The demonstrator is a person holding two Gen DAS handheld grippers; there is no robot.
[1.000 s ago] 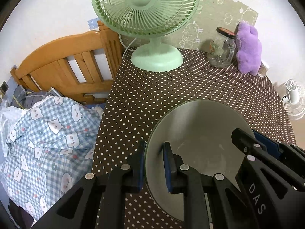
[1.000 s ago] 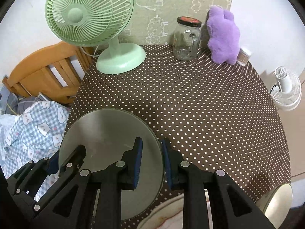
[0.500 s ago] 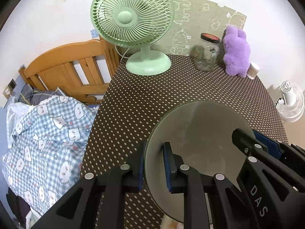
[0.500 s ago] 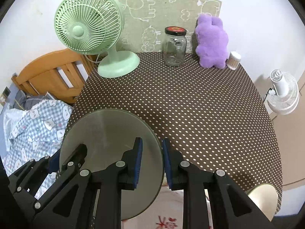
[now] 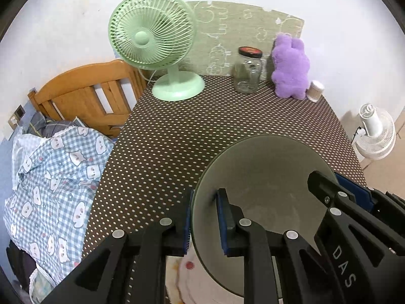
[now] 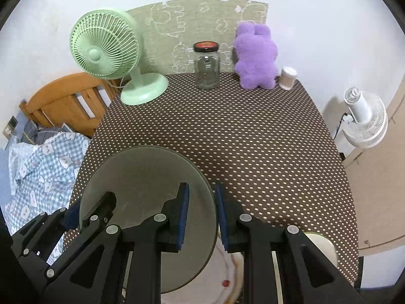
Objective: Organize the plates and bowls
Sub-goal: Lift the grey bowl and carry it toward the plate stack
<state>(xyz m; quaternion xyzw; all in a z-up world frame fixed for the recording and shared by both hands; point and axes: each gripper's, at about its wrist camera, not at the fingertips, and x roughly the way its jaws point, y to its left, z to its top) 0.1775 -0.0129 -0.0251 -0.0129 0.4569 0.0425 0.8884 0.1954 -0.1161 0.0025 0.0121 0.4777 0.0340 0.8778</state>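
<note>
A round grey-green plate (image 5: 265,177) hangs tilted above the brown dotted table (image 5: 202,131), held from both sides. My left gripper (image 5: 204,204) is shut on its left rim, one blue pad under and one inside the plate. Across the plate, my right gripper (image 5: 339,192) clamps the opposite rim. In the right wrist view the same plate (image 6: 141,182) sits between the right gripper (image 6: 202,197), shut on its right rim, and the left gripper (image 6: 88,207). Below it lies a white plate with red marks (image 6: 227,273), partly hidden. A cream bowl (image 6: 321,243) sits at the table's near right.
At the back of the table stand a green fan (image 5: 152,33), a glass jar (image 5: 248,73), a purple plush toy (image 5: 291,68) and a small white container (image 5: 315,91). A wooden bed frame (image 5: 83,96) and checked blanket (image 5: 50,177) lie left. A white floor fan (image 5: 374,131) stands right.
Both grippers have drawn back toward the table's near edge and risen a little with the plate between them. The white patterned plate has come into view underneath.
</note>
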